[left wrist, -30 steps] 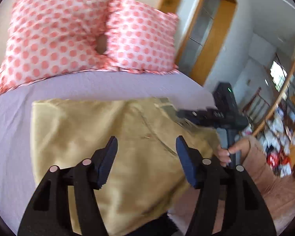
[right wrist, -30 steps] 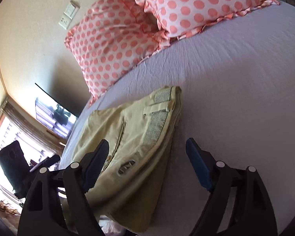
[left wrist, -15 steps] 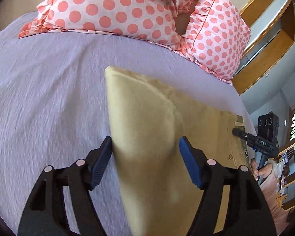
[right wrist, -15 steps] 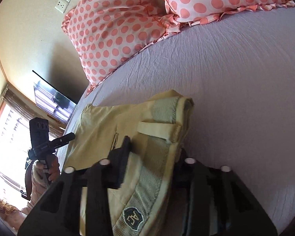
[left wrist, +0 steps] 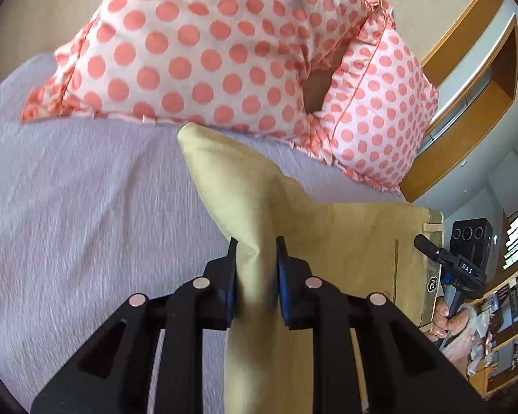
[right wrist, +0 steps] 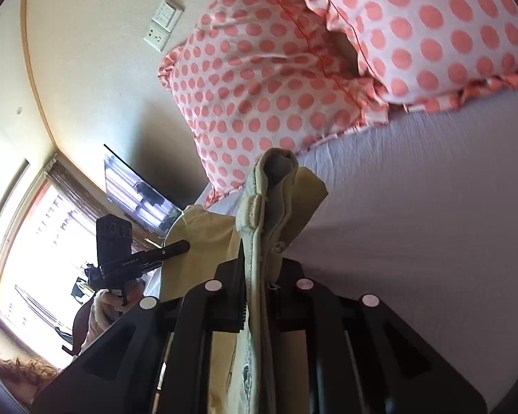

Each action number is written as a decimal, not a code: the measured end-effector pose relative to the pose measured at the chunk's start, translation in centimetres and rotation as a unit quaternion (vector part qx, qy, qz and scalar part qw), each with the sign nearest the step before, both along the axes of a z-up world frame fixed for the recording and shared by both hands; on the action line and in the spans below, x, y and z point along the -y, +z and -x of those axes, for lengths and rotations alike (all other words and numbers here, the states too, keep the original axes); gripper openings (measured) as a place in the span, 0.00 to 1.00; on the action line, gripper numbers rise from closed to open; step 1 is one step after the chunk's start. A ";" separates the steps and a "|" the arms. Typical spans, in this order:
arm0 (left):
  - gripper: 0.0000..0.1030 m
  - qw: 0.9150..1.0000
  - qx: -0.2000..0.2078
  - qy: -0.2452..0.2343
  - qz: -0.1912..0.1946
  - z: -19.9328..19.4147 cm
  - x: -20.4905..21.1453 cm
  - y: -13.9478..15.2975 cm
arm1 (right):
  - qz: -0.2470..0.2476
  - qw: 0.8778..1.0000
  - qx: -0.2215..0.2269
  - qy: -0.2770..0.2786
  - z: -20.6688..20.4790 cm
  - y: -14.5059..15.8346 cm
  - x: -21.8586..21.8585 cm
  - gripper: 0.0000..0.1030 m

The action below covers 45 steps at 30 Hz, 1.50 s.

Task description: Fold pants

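Khaki pants [left wrist: 355, 241] lie partly folded on a lilac bed sheet [left wrist: 86, 224]. My left gripper [left wrist: 256, 245] is shut on a bunched fold of the leg end, which stands up between the blue pads. My right gripper [right wrist: 259, 252] is shut on the waistband edge [right wrist: 255, 214], lifted off the bed; its right finger is hidden by the cloth. The right gripper also shows in the left wrist view [left wrist: 466, 262] at the waistband, and the left gripper in the right wrist view [right wrist: 134, 258].
Two pink polka-dot pillows [left wrist: 224, 51] lie at the head of the bed, just beyond the pants. A wall with sockets [right wrist: 162, 24], a TV [right wrist: 138, 189] and a window are to the left. A wooden door frame [left wrist: 466, 103] is to the right.
Both grippers went from open around the pants to shut on them. The gripped edges have risen off the bed and moved toward the pillows.
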State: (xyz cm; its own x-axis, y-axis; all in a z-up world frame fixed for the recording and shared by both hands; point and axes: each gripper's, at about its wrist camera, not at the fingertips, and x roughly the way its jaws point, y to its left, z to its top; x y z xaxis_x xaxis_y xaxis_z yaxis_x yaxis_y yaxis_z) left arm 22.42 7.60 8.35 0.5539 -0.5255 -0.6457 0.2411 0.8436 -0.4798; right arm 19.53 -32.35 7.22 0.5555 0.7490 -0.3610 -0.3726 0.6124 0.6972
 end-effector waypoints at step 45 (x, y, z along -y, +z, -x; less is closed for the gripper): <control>0.97 0.977 0.013 0.084 -0.195 13.6 6.9 -6.1 | 0.380 0.910 -0.053 -0.155 8.8 -6.2 -9.7 0.99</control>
State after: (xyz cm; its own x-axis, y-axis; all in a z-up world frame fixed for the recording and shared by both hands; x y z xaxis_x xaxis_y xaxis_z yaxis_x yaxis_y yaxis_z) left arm 8.82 0.75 2.25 0.6309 -0.1419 -0.7628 0.0908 0.9899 -0.1090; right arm 10.76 -22.62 1.06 0.6295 0.0727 -0.7736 -0.0548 0.9973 0.0491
